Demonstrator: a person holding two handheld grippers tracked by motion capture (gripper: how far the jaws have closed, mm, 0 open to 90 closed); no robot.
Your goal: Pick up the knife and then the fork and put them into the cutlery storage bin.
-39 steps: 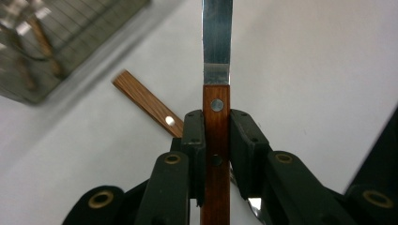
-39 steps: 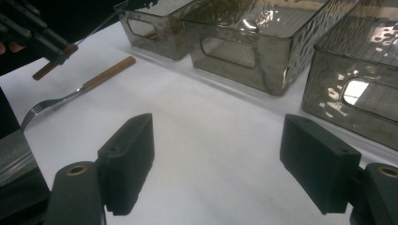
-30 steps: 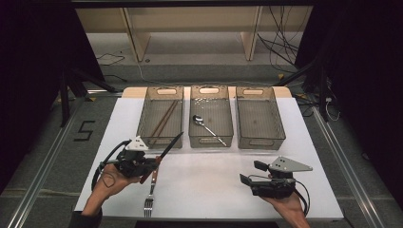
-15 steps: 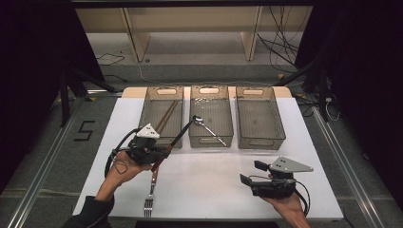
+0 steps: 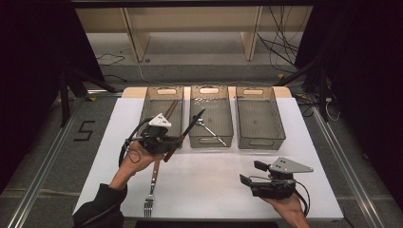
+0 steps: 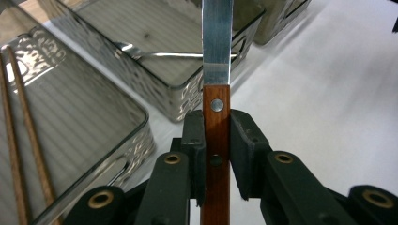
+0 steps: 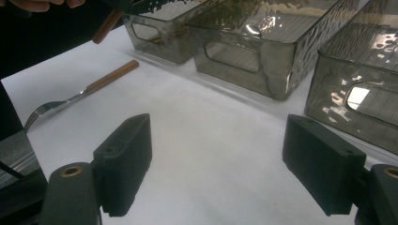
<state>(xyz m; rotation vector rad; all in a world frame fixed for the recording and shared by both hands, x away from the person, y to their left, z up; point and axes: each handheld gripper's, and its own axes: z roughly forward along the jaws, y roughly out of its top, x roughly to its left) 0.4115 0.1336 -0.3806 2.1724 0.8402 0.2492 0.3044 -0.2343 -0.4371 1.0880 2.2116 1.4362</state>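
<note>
My left gripper (image 5: 167, 142) is shut on the wooden handle of a table knife (image 5: 189, 127), held off the white table. In the left gripper view the pads (image 6: 195, 140) clamp the knife (image 6: 217, 56), and its steel blade points out over the near rim of the middle bin (image 5: 211, 138). A spoon (image 5: 210, 131) lies inside that bin. A fork with a wooden handle (image 5: 152, 187) lies on the table near the left forearm. My right gripper (image 5: 252, 172) rests low at the front right, open, with bare table between its jaws (image 7: 218, 159).
Three clear bins stand in a row at the table's far side. The left bin (image 5: 161, 89) holds a pair of chopsticks (image 5: 169, 110), and nothing lies in the right bin (image 5: 261, 141). The fork (image 7: 80, 96) lies ahead and to the left in the right gripper view.
The left gripper has carried the knife up and away from the person, toward the bins, so the blade tip now reaches over the middle bin. The right gripper has not moved.
</note>
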